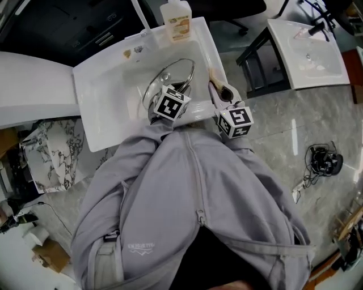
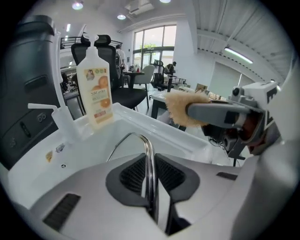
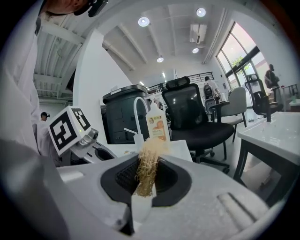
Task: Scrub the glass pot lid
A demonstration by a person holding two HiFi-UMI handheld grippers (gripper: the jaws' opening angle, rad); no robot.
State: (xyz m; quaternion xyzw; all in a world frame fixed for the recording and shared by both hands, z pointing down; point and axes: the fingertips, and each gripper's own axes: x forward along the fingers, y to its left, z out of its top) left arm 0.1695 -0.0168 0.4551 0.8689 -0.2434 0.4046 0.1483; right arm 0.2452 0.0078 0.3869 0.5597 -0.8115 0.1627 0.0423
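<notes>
Presently on record, one station, items as follows.

1. Glass pot lid [image 1: 168, 79]: round, clear, metal-rimmed. It stands tilted on edge inside the basin of the white sink [image 1: 102, 90]. Whether its lower edge touches the basin floor cannot be told.

2. Left gripper [image 2: 149, 178]: fingers [image 2: 129, 176] closed on the lid's metal rim, which runs edge-on between the dark pads and arcs up and away in the left gripper view. Its marker cube [image 1: 170, 103] sits at the near side of the lid.

3. Right gripper [image 3: 146, 177]: fingers [image 3: 171, 178] closed on a scrub brush [image 3: 149, 161] with pale tan fibre bristles and a white stem, bristles pointing away from the camera. In the head view the brush is held above the sink's right rim, just right of the lid and apart from it.

4. Soap bottle [image 1: 177, 20]: translucent, orange-printed label, upright on the back ledge of the sink, just beside the white faucet [image 1: 142, 16].

5. Second white basin [image 1: 309, 54]: on a dark frame, upper right, well apart from the work.

6. Black office chair [image 3: 192, 117]: behind the sink.

7. Bundle of black cables [image 1: 323, 160]: on the marble floor at right.

8. Grey zip jacket [image 1: 187, 198]: worn by the person, filling the lower head view.
</notes>
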